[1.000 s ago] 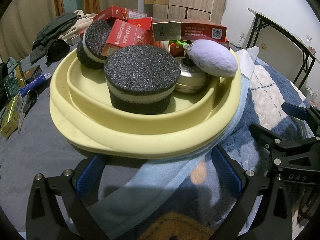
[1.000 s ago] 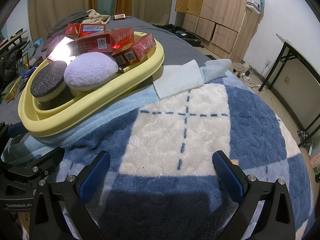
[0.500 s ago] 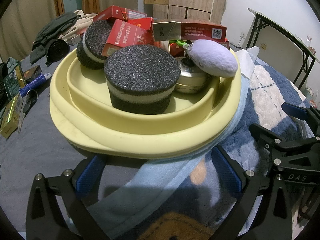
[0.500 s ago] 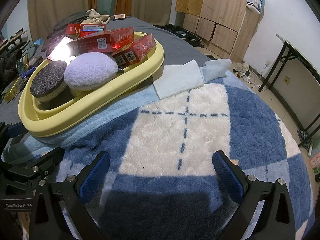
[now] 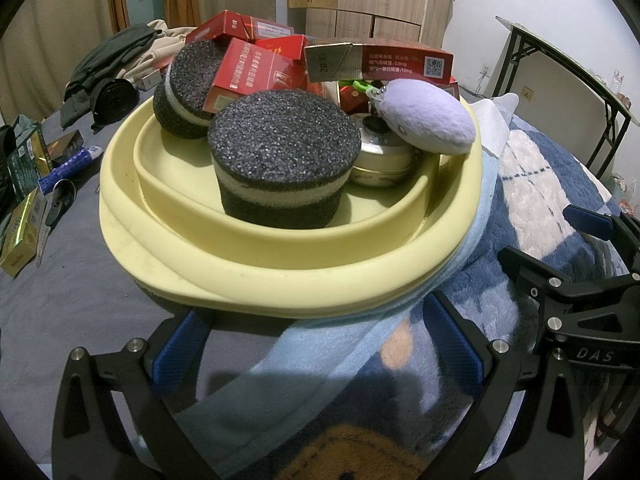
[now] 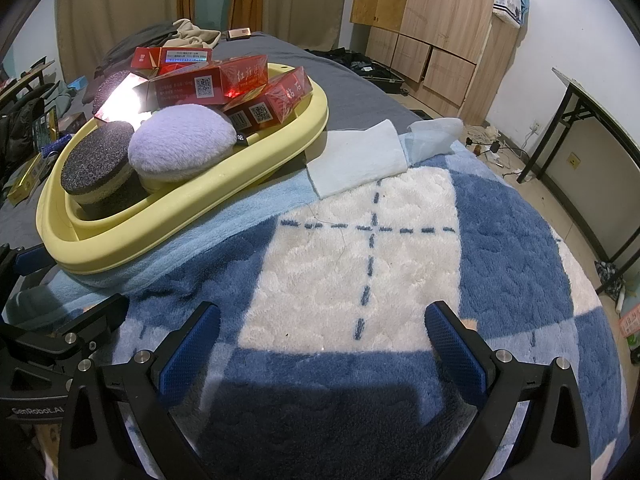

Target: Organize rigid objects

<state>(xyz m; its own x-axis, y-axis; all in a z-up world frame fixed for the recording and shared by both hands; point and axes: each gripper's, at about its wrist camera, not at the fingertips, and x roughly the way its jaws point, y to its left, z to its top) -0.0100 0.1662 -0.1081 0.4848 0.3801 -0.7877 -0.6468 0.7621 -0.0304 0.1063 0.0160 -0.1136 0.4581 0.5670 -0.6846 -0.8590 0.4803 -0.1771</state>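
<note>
Though near basin (image 5: 280, 276), both tongs (image 5: 316, 344) agape, empty.

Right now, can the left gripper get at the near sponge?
Probably yes. The left gripper is open and faces the near sponge, which stands uncovered at the basin's front. Only the basin rim lies between, so it would go over it.

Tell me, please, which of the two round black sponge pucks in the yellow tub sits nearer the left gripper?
The upright black sponge puck at the tub's front; the other puck leans farther back against the red boxes.

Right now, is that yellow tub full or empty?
Full. The yellow tub holds red boxes, two dark sponges, a tin and a lilac puff.
</note>
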